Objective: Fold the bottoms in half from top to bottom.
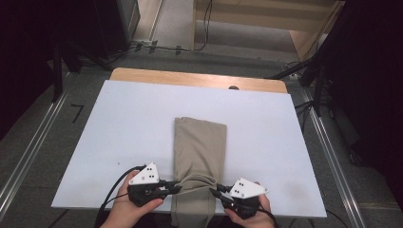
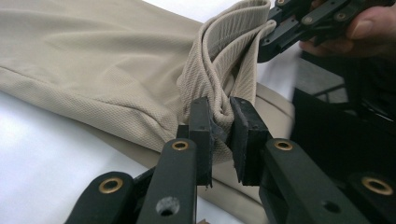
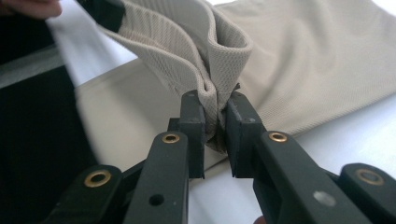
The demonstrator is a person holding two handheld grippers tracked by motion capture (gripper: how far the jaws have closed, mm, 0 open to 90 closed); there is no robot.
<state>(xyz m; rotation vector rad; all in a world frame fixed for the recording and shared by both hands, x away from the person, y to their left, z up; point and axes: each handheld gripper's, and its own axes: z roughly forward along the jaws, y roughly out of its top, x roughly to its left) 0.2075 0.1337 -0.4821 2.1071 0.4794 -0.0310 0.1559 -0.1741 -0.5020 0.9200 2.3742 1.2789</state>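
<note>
**Both grippers pinch the near end of the cloth**

Nearest the person, the left gripper (image 1: 175, 188) and the right gripper (image 1: 214, 190) face each other across the near end of a beige cloth (image 1: 199, 142). Each has its jaws pressed together on a bunched fold of the fabric: in the left gripper view the left gripper (image 2: 221, 122) squeezes a gathered ridge, and in the right gripper view the right gripper (image 3: 215, 112) does the same on the opposite edge. Between them the cloth's end is lifted and arched off the surface.

The cloth is folded into a long narrow strip. Its long axis runs straight away from the person, from the table's near edge, where a bit hangs over, toward the far side. The far end lies flat and squared off around the middle of the white table (image 1: 128, 123).

Beyond that, a strip of bare wood (image 1: 190, 78) edges the table's far side.
</note>
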